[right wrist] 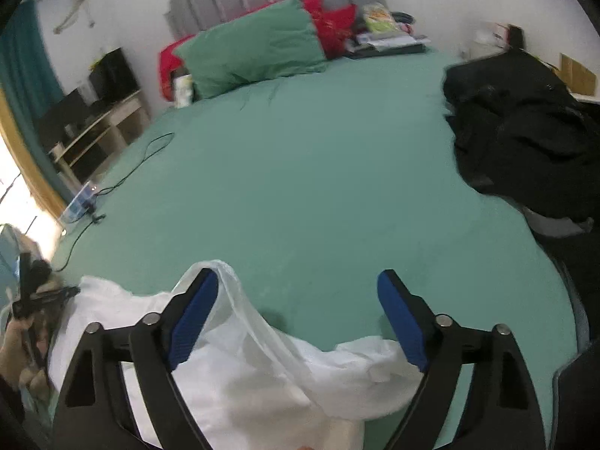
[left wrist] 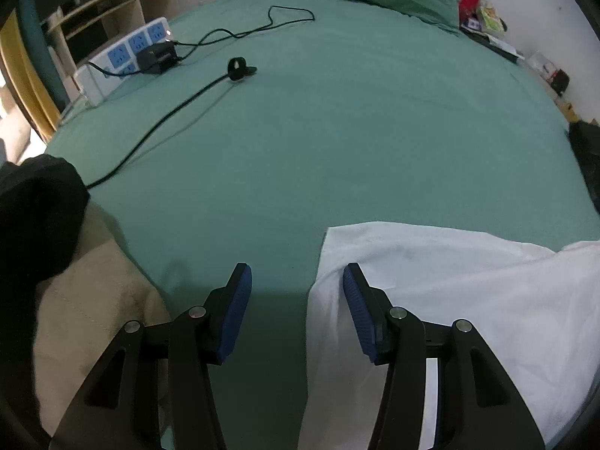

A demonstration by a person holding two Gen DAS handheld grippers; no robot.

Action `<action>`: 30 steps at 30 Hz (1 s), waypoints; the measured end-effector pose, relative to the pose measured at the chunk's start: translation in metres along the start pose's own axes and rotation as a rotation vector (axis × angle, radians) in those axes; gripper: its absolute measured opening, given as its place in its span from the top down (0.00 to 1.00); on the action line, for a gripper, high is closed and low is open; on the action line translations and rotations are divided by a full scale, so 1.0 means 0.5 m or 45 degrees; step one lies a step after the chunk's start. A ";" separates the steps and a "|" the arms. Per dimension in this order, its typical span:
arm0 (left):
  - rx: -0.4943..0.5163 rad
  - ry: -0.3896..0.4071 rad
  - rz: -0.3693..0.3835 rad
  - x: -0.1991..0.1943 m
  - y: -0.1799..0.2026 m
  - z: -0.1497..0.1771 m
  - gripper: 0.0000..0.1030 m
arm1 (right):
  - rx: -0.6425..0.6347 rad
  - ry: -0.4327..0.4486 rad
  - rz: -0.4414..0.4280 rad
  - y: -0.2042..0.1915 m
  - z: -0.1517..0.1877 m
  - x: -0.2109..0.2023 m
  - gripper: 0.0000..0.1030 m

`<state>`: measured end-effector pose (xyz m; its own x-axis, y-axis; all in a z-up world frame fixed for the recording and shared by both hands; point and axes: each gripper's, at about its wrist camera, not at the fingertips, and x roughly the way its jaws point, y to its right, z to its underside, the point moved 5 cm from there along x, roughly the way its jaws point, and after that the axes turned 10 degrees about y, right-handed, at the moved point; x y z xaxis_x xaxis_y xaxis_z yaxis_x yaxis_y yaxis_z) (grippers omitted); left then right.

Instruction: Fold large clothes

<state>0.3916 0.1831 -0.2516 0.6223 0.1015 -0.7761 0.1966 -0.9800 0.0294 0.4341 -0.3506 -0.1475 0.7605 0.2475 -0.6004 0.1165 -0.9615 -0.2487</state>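
Note:
A large white garment (left wrist: 450, 300) lies crumpled on the green bed sheet (left wrist: 337, 131) at the near edge. My left gripper (left wrist: 296, 281) is open over the garment's left edge, its right finger (left wrist: 356, 300) resting against the cloth, nothing between the jaws. In the right wrist view the same white garment (right wrist: 262, 367) lies under my right gripper (right wrist: 296, 292), which is open wide and empty, with a raised fold of cloth beside its left finger (right wrist: 195, 307). The left gripper (right wrist: 41, 296) shows at the far left of that view.
A black garment (right wrist: 525, 131) is piled on the bed's right side. A beige garment (left wrist: 93, 318) and a black one (left wrist: 33, 217) lie at the near left. A power strip (left wrist: 123, 56), charger and black cable (left wrist: 157, 123) lie at the left. A green pillow (right wrist: 255, 45) sits at the headboard.

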 end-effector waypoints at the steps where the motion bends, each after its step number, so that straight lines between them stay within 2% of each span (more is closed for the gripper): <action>1: 0.003 -0.007 0.005 0.001 0.004 0.004 0.48 | -0.042 0.005 0.066 0.005 0.001 0.000 0.15; 3: 0.027 -0.027 0.018 0.016 0.006 0.007 0.48 | -0.079 0.040 0.152 0.016 0.002 -0.011 0.15; 6: 0.061 -0.018 0.018 0.018 0.014 0.002 0.48 | 0.017 0.061 0.179 0.050 0.003 -0.039 0.15; 11: 0.052 -0.008 0.051 0.018 0.014 0.003 0.48 | 0.061 -0.003 0.233 0.102 0.042 -0.065 0.15; 15: 0.092 0.026 0.100 0.021 0.028 0.005 0.49 | 0.167 -0.068 0.161 0.123 0.079 -0.064 0.15; 16: 0.108 0.040 0.109 0.023 0.032 0.006 0.54 | 0.163 -0.099 0.138 0.118 0.092 -0.060 0.15; 18: 0.127 0.073 0.126 0.015 0.047 0.012 0.94 | 0.103 -0.195 0.112 0.096 0.123 -0.041 0.15; 20: 0.148 0.118 0.096 0.004 0.050 0.008 0.95 | 0.002 -0.248 0.122 0.072 0.142 -0.014 0.15; 22: 0.150 0.192 0.040 -0.017 0.041 0.000 0.95 | -0.031 -0.259 0.112 0.060 0.140 0.007 0.15; 25: 0.062 0.274 -0.031 -0.045 0.004 -0.019 0.95 | -0.012 -0.250 0.126 0.062 0.122 0.036 0.15; 27: 0.002 0.280 -0.069 -0.051 -0.021 -0.021 0.96 | -0.017 -0.236 0.143 0.065 0.112 0.044 0.15; 30: -0.051 0.217 -0.073 -0.032 -0.047 -0.005 0.96 | -0.015 -0.218 0.155 0.082 0.103 0.039 0.15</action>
<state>0.3792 0.2049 -0.2384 0.7279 0.1880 -0.6594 0.2633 -0.9646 0.0157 0.4208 -0.3789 -0.2088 0.6500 0.1448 -0.7460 0.0383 -0.9867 -0.1582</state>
